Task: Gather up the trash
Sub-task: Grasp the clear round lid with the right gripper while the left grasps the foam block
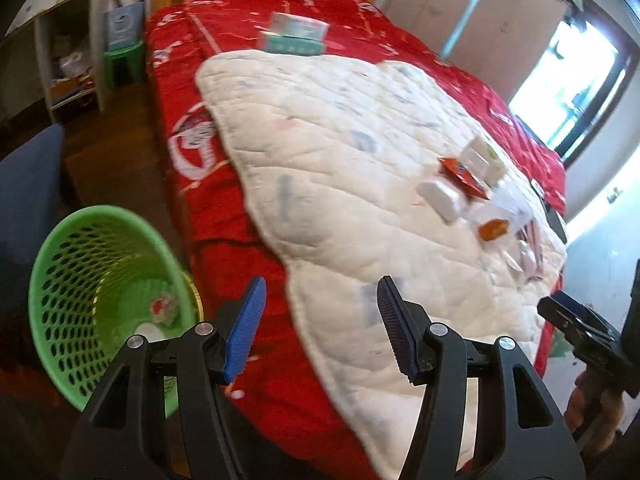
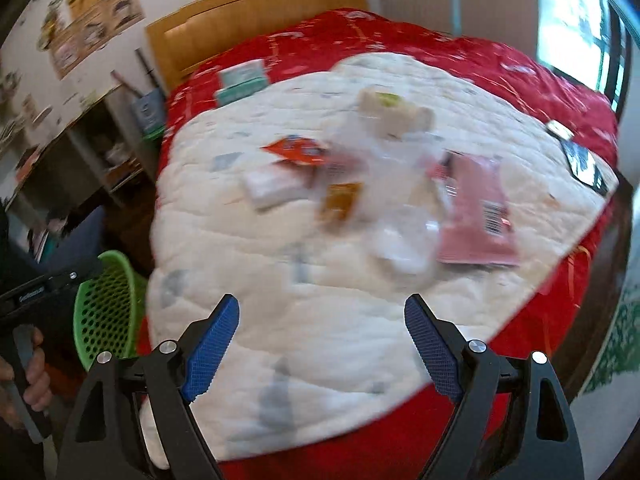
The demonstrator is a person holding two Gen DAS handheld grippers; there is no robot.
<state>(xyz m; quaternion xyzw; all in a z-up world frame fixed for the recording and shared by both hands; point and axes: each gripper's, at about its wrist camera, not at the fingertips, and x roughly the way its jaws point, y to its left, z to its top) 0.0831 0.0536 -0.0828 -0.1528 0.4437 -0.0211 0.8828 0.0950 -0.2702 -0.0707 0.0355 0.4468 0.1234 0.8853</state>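
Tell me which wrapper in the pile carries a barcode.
The big pink wrapper at the pile's right edge; the orange-red wrapper and the small amber packet show none.

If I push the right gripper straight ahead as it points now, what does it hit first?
Probably the white quilt, bare just ahead of the open right gripper. Further along that line sits the clear plastic wrapper at the trash pile's near edge. Blur makes depth uncertain.

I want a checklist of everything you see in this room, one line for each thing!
Surface: white quilt over a red blanket on the bed.
Job's things: pink wrapper, orange packet, white box on the quilt; green basket on the floor beside the bed.
Clutter: teal box near the headboard.
Grippers: left gripper and right gripper open, empty.
Cables: nothing seen.
Surroundings: wooden headboard, window.
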